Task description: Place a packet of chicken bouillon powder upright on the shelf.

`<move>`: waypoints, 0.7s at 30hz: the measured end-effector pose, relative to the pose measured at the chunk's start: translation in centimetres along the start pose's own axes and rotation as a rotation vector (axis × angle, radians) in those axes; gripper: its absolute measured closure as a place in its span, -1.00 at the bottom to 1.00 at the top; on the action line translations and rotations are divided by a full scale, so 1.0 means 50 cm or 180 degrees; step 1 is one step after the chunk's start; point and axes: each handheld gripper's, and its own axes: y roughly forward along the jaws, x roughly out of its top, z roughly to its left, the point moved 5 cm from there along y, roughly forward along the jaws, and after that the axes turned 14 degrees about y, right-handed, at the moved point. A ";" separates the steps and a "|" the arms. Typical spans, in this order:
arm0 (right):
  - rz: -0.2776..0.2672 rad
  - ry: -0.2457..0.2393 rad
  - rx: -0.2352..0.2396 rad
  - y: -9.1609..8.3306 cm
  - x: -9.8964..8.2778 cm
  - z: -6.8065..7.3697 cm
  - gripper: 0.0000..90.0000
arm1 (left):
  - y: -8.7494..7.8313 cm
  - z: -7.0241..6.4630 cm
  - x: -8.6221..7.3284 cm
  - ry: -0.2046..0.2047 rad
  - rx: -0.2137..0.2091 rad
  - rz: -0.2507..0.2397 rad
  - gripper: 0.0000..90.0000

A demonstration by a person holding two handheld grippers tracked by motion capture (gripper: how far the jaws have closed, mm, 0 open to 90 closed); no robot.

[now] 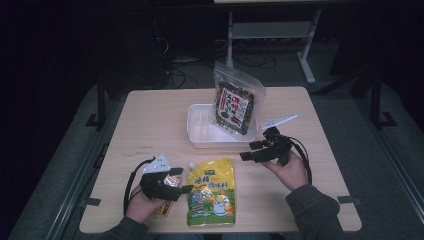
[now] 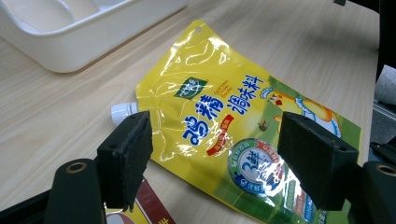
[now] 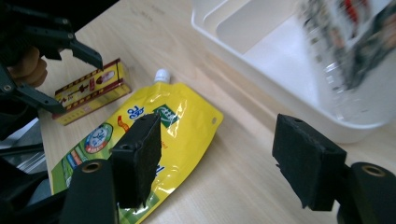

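bare tabletop [image 1: 150, 125] left of tray [image 1: 196, 131], yellow pouch [image 1: 212, 192] blocking front centre

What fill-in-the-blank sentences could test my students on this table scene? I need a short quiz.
1. The yellow pouch lies flat on the ____.
2. The dark snack bag stands tilted in the white ____.
3. The left tongs stand ____ over the yellow pouch, holding nothing.
4. The small box beside the pouch is red and ____.

Missing words: table; tray; open; yellow
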 end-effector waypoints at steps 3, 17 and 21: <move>0.0145 -0.0021 -0.0026 0.028 -0.008 0.001 -0.19 | -0.001 0.001 0.002 0.0000 0.0003 -0.0013 -0.43; 0.0792 0.0111 -0.0001 0.142 -0.029 -0.011 0.13 | 0.000 0.000 0.004 0.0004 0.0007 -0.0006 -0.43; 0.0880 0.0164 0.0025 0.161 -0.028 -0.014 0.21 | 0.002 0.000 0.003 -0.0003 -0.0001 -0.0005 -0.43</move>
